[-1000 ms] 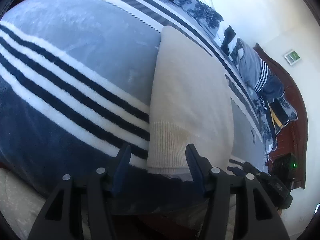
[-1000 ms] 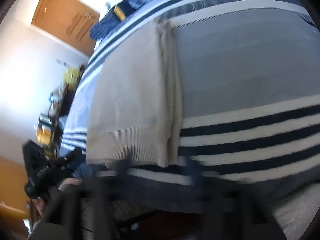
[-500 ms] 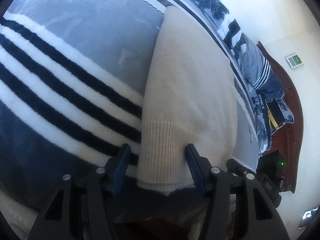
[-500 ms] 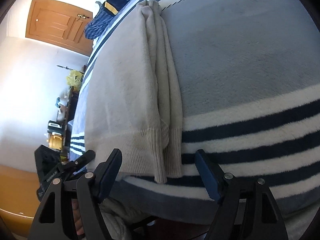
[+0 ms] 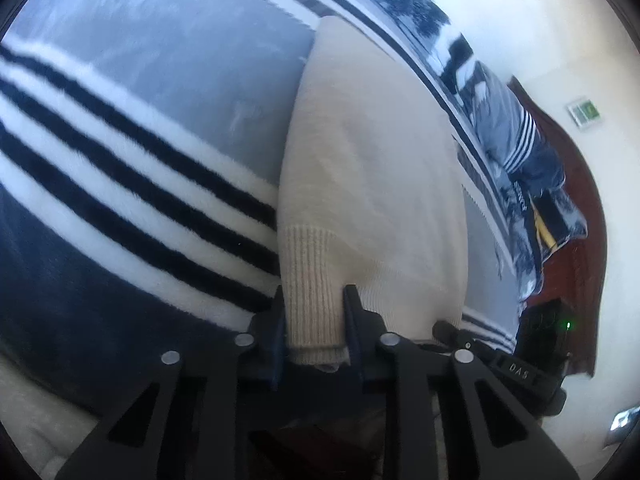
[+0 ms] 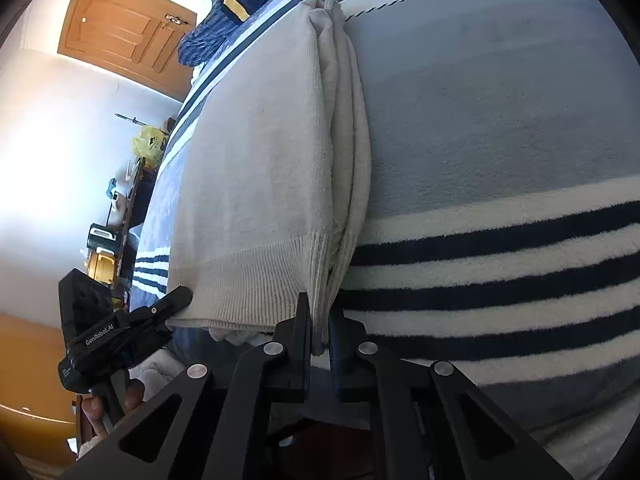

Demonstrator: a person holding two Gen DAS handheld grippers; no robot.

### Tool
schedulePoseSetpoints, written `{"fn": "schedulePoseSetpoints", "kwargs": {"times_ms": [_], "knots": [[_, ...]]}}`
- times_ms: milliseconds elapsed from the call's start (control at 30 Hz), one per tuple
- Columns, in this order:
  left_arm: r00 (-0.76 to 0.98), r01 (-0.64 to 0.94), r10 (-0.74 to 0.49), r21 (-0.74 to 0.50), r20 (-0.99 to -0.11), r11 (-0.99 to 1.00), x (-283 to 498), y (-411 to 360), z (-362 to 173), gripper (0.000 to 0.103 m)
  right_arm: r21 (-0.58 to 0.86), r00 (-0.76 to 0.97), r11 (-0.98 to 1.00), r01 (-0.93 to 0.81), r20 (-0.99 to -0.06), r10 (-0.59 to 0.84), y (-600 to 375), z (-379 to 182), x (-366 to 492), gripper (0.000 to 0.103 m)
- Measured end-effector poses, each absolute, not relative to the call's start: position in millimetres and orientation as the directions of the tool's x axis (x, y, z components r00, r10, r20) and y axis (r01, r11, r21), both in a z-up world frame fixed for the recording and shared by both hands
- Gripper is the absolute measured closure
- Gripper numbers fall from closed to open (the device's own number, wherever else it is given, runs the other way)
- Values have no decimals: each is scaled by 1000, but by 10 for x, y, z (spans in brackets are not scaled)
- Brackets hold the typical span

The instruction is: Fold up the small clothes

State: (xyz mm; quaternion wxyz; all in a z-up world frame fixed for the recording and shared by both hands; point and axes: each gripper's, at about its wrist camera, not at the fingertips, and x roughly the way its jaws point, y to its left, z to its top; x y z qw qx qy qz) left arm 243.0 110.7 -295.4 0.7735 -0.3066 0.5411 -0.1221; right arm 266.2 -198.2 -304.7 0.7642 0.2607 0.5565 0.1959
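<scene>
A cream knit sweater lies folded lengthwise on a blue blanket with white and navy stripes. My left gripper is shut on the ribbed hem at the sweater's near left corner. In the right wrist view the sweater shows its layered right edge. My right gripper is shut on the ribbed hem at the near right corner. The left gripper's body also shows in the right wrist view, and the right gripper's body shows in the left wrist view.
Dark blue patterned bedding and clothes lie at the far end by a dark wooden headboard. In the right wrist view a wooden door stands beyond the bed, with cluttered furniture along the left wall.
Both grippers moved forward onto the sweater's near hem and closed on it, left on the left corner, right on the right corner. The sweater has not visibly shifted.
</scene>
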Motion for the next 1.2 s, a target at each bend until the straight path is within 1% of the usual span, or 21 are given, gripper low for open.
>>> {"fn": "schedulePoseSetpoints", "kwargs": {"times_ms": [100, 167, 233, 300, 400, 467, 533, 600, 667, 700, 733, 767, 800, 833, 900, 967, 1000, 1033, 1100, 1133, 1200], "knots": [[416, -106, -524, -612, -743, 784, 2355, 1124, -2718, 82, 657, 311, 754, -7, -715, 626, -2029, -2982, 2636, 96], [409, -93, -511, -591, -756, 801, 2324, 1126, -2727, 82, 663, 318, 748, -25, -704, 634, -2042, -2908, 2580, 97], [345, -95, -442, -500, -828, 861, 2368, 1033, -2938, 81, 635, 286, 772, -24, -736, 614, -1991, -2997, 2577, 97], [314, -103, -397, -446, -863, 889, 2420, 948, -3064, 81, 593, 236, 805, 4, -783, 575, -1910, -3180, 2620, 97], [336, -86, -383, -433, -860, 897, 2412, 916, -2983, 80, 585, 238, 811, 11, -789, 566, -1897, -3201, 2635, 97], [339, -89, -384, -436, -859, 896, 2388, 947, -2988, 77, 583, 243, 812, 4, -788, 565, -1884, -3191, 2617, 96], [339, -107, -373, -429, -864, 897, 2373, 986, -3019, 66, 581, 233, 814, 5, -792, 564, -1884, -3225, 2610, 96], [348, -114, -356, -416, -867, 902, 2307, 1020, -3021, 60, 588, 237, 809, 14, -788, 569, -1900, -3225, 2586, 94], [359, -103, -317, -375, -878, 921, 2248, 991, -2988, 51, 557, 242, 830, 10, -807, 539, -1910, -3198, 2538, 94], [362, -96, -290, -345, -886, 934, 2212, 983, -2974, 44, 529, 255, 849, 5, -821, 511, -1918, -3166, 2489, 92], [366, -91, -271, -324, -890, 942, 2178, 964, -2954, 42, 501, 262, 865, -7, -834, 485, -1913, -3133, 2441, 90], [372, -84, -254, -305, -893, 949, 2136, 962, -2937, 41, 459, 274, 888, -23, -851, 448, -1885, -3090, 2375, 83], [377, -78, -237, -285, -896, 955, 2096, 953, -2917, 39, 438, 282, 899, -30, -859, 427, -1880, -3070, 2336, 72], [380, -74, -220, -266, -899, 961, 2065, 936, -2895, 37, 416, 291, 909, -33, -866, 407, -1874, -3048, 2277, 66], [395, -81, -165, -213, -904, 974, 1962, 915, -2834, 35, 387, 309, 921, -35, -873, 379, -1902, -2998, 2180, 45], [425, -90, -119, -172, -898, 981, 1829, 892, -2732, 35, 327, 341, 945, -20, -886, 314, -1941, -2932, 2069, 33], [438, -89, -108, -163, -893, 983, 1764, 861, -2673, 33, 295, 361, 955, -13, -889, 280, -1979, -2876, 2021, 30], [456, -87, -95, -151, -885, 985, 1699, 834, -2603, 28, 281, 379, 960, -12, -887, 265, -1995, -2823, 1961, 29], [512, -84, -56, -115, -857, 990, 1554, 748, -2421, 21, 274, 405, 962, -9, -878, 254, -2030, -2722, 1852, 25], [531, -82, -48, -107, -846, 991, 1506, 687, -2340, 19, 277, 416, 961, -3, -874, 253, -2043, -2671, 1787, 25], [573, -77, -46, -109, -818, 991, 1331, 640, -2158, 18, 293, 440, 956, 7, -859, 260, -2060, -2549, 1646, 25]]}}
